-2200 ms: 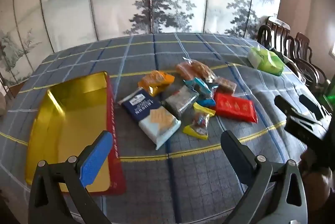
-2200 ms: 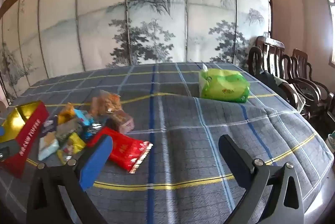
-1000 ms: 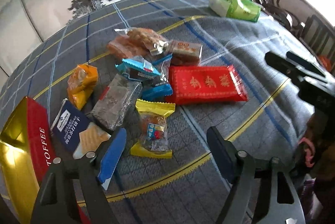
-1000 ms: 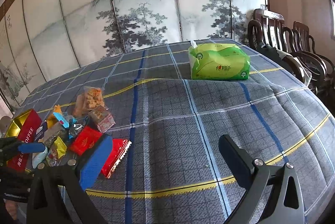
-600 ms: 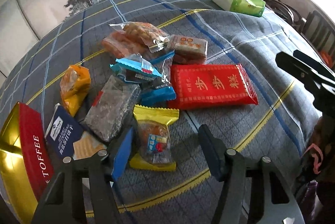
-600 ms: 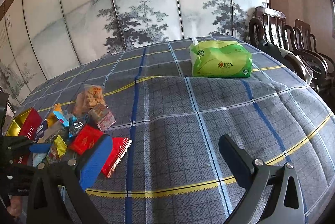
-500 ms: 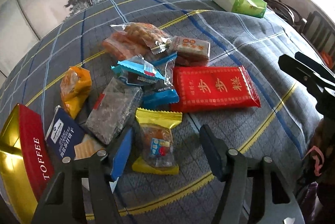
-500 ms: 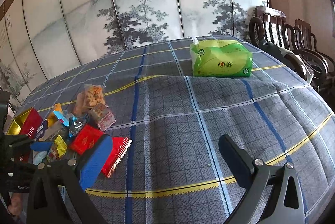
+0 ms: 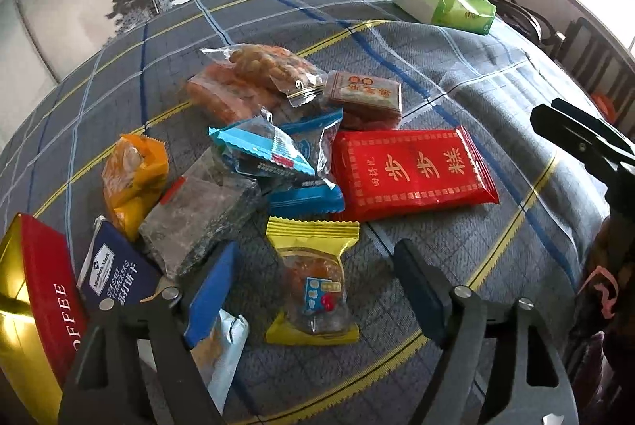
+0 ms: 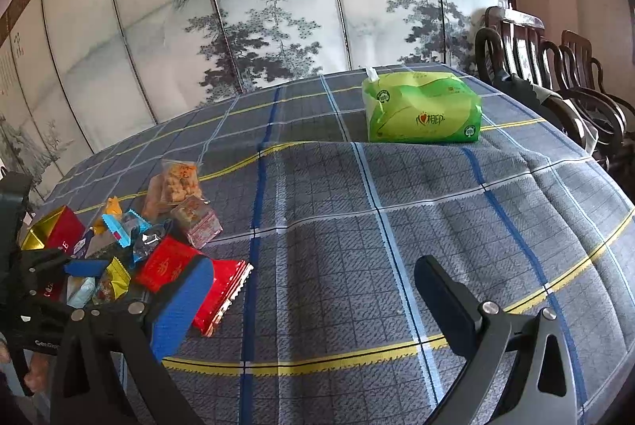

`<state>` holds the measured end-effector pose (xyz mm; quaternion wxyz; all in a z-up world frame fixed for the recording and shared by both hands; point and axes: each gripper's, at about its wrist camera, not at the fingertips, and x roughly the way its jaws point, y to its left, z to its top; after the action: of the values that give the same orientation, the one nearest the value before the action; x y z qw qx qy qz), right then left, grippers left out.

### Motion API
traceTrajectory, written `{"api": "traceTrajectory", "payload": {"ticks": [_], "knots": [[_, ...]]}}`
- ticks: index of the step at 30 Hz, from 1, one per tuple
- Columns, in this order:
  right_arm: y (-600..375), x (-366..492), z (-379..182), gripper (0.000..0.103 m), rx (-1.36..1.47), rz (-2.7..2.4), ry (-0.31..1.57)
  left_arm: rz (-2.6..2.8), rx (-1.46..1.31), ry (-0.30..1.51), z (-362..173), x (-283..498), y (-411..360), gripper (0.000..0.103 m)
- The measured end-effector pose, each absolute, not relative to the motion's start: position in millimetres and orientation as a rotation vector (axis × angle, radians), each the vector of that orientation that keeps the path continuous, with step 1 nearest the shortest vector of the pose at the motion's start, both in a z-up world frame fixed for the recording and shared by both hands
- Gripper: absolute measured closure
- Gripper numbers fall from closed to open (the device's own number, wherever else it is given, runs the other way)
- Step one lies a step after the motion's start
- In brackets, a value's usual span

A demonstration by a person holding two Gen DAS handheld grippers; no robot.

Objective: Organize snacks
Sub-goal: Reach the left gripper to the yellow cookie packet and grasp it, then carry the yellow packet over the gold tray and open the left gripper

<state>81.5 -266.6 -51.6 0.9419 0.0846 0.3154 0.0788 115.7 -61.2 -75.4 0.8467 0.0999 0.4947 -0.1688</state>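
Several snack packs lie in a heap on the plaid tablecloth (image 9: pixel 456 258). A small yellow-ended candy packet (image 9: pixel 311 254) lies flat at the heap's near edge, between the fingers of my left gripper (image 9: pixel 313 286). The jaws are opening and neither pad touches the packet. A flat red pack (image 9: pixel 412 171), teal wrappers (image 9: pixel 270 155), a grey pack (image 9: pixel 198 214) and a blue cracker pack (image 9: pixel 115 274) lie around it. The red and gold toffee tin (image 9: pixel 39 290) stands open at the left. My right gripper (image 10: pixel 313 306) hangs open over bare cloth, right of the heap (image 10: pixel 158 238).
A green tissue pack (image 10: pixel 420 111) sits at the far right of the table. Dark wooden chairs (image 10: pixel 555 83) line the right side, and a painted folding screen (image 10: pixel 278 8) stands behind. A bag of nuts (image 9: pixel 270 68) and an orange pack (image 9: pixel 133 175) lie in the heap.
The left gripper has come down closer over the yellow packet, its jaws narrowing around it and then widening again. The right gripper has kept still.
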Motion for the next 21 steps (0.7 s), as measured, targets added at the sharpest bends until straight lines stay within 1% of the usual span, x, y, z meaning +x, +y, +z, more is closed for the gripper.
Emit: {"api": "traceTrajectory", "payload": {"ticks": [1,3,4,5,9,12,13,14,17,21], "knots": [[-267,82,-52,0.000,0.175,0.163,0.644,-0.355,0.209,1.044,-76,116,-61,0.028],[-267,82,-52,0.000,0.177,0.164,0.645,-0.361,0.207,1.036,-73,113,-62,0.045],[-266,82,-52,0.000,0.180,0.166,0.646,-0.374,0.212,1.031,-71,112,-63,0.064],[-266,83,-53,0.000,0.182,0.167,0.648,-0.378,0.213,1.036,-70,111,-63,0.071],[-265,83,-53,0.000,0.190,0.171,0.651,-0.390,0.222,1.027,-70,103,-67,0.072],[-264,84,-53,0.000,0.190,0.172,0.651,-0.402,0.230,1.016,-70,95,-72,0.074],[-266,84,-53,0.000,0.192,0.173,0.652,-0.403,0.228,1.013,-69,93,-73,0.075],[-266,84,-53,0.000,0.194,0.173,0.653,-0.403,0.215,1.009,-68,90,-74,0.083],[-265,84,-54,0.000,0.200,0.171,0.657,-0.385,0.123,1.026,-64,84,-71,0.083],[-266,89,-56,0.000,0.219,0.164,0.679,-0.361,0.075,1.022,-57,71,-70,0.083]]}}
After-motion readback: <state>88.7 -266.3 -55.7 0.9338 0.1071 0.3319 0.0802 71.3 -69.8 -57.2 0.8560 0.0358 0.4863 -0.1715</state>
